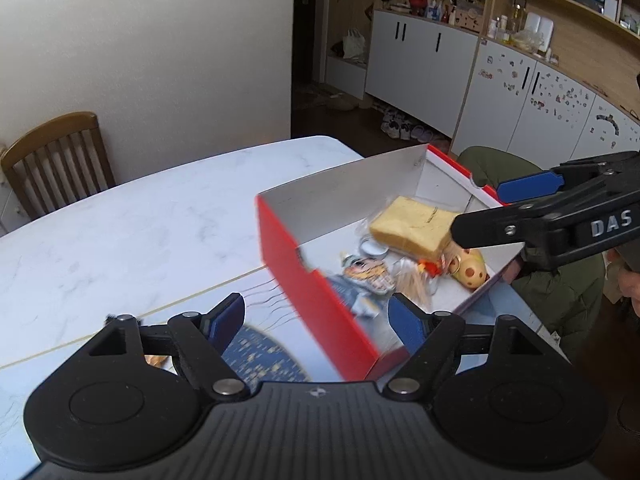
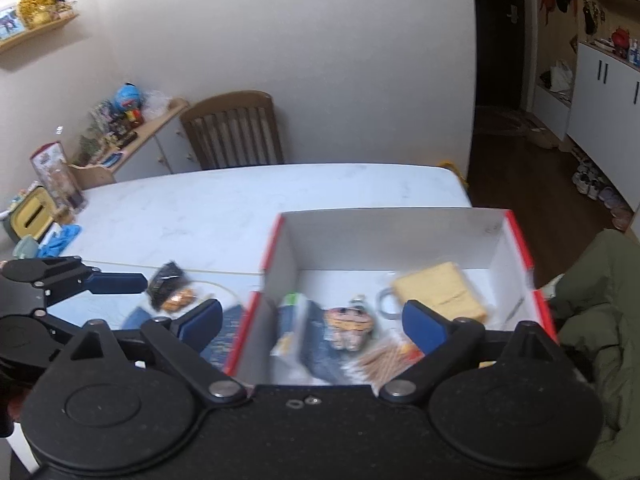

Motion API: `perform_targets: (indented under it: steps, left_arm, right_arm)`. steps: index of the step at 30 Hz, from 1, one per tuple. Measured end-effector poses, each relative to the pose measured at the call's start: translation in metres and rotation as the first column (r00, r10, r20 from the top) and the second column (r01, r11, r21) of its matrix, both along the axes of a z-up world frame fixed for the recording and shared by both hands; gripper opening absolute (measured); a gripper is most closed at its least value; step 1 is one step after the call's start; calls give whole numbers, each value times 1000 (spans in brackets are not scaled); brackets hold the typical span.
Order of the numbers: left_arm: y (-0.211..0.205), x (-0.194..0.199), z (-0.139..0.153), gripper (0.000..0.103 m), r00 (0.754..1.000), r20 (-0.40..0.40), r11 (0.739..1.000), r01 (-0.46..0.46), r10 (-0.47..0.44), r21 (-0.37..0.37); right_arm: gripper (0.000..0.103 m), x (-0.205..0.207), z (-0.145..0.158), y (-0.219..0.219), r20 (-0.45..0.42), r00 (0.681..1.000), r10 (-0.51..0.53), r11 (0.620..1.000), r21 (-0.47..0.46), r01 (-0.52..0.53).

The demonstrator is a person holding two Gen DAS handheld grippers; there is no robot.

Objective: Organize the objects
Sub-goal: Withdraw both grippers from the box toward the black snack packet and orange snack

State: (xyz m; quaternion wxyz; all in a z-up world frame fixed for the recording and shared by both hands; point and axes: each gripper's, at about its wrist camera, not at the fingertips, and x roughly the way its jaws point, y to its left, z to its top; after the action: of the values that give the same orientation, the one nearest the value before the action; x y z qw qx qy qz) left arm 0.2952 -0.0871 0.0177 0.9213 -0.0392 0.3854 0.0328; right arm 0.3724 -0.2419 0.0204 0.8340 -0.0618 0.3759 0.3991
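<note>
A red box with a white inside (image 1: pixel 316 296) (image 2: pixel 384 236) stands on the white table. In it lie a wrapped yellow bread slice (image 1: pixel 412 226) (image 2: pixel 440 292), a striped cat figure (image 1: pixel 366 274) (image 2: pixel 352 326), a bundle of toothpicks (image 1: pixel 414 284) (image 2: pixel 384 360), a yellow spotted toy (image 1: pixel 472 270) and a blue packet (image 2: pixel 320 344). My left gripper (image 1: pixel 316 318) is open and empty over the box's near left wall. My right gripper (image 2: pixel 312 320) is open and empty above the box. On the table left of the box lies a dark snack packet (image 2: pixel 170 286).
The marble table (image 1: pixel 140 216) (image 2: pixel 240 196) carries a blue patterned mat (image 1: pixel 256 356). A wooden chair (image 1: pixel 56 156) (image 2: pixel 236 130) stands at the far side. Blue gloves (image 2: pixel 64 236) and small boxes lie at the table's left end. A green coat (image 2: pixel 600 320) hangs right of the box.
</note>
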Motion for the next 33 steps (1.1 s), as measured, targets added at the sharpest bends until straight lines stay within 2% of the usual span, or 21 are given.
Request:
perform_targets:
  steps: [2, 7, 10, 14, 19, 23, 29, 33]
  left_arm:
    - [10, -13, 0, 79, 1000, 3, 1000, -9, 9, -2]
    - [37, -39, -3, 80, 999, 4, 999, -38, 38, 1]
    - [57, -53, -6, 80, 998, 5, 997, -64, 64, -31]
    - [85, -69, -9, 89, 995, 4, 994, -101, 102, -37]
    - [118, -82, -17, 90, 990, -7, 990, -138, 138, -39]
    - [142, -86, -26, 103, 986, -5, 985, -168, 167, -42]
    - [169, -80, -47, 103, 983, -2, 983, -182, 182, -25]
    - [181, -69, -63, 103, 985, -1, 985, -170, 170, 35]
  right_arm:
    - [102, -12, 1, 8, 9, 1000, 20, 1000, 12, -20]
    - [102, -38, 1, 33, 33, 997, 69, 997, 27, -70]
    - [102, -49, 0, 51, 41, 995, 90, 996, 24, -91]
    - [102, -62, -3, 74, 58, 992, 116, 993, 6, -117]
    - [102, -76, -12, 104, 61, 988, 142, 990, -25, -140]
    - [102, -76, -22, 128, 40, 991, 128, 991, -50, -126]
    - [102, -64, -40, 163, -28, 998, 56, 995, -78, -58]
    - [102, -53, -58, 186, -74, 997, -2, 993, -117, -7]
